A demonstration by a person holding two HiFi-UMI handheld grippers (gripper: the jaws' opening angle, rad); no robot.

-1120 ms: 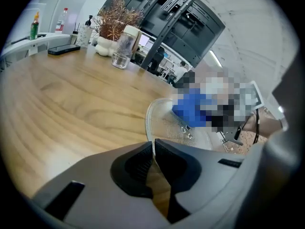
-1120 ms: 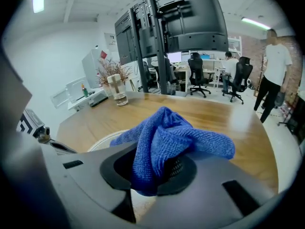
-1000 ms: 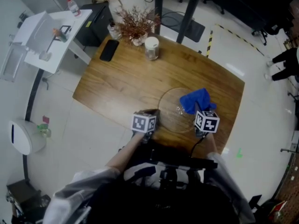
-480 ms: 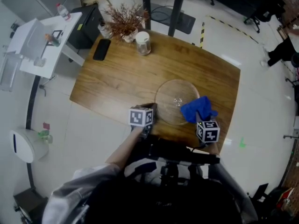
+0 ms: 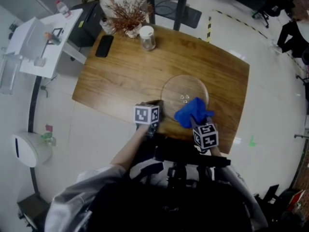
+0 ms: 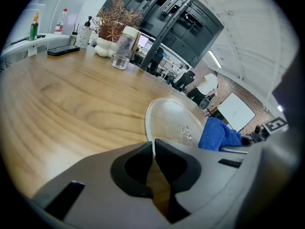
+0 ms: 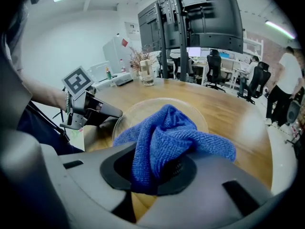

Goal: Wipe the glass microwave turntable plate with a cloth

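Blue cloth (image 7: 164, 137) between right gripper (image 7: 159, 173) dark grey fingers (image 7: 114, 171); clear glass plate (image 7: 138, 111) beyond them; brown wood-grain counter (image 5: 125, 76); black-and-white marker cubes (image 5: 147, 115).

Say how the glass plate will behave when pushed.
Probably rigid and smooth, so the glass plate may slide on the table; the left gripper, shut on its rim, likely steadies it. Being glass, it could chip.

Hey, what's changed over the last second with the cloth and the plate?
The right gripper dragged the blue cloth from the glass plate's far right side round to its near edge. Unchanged: it grips the cloth, and the left gripper clamps the plate's near-left rim.
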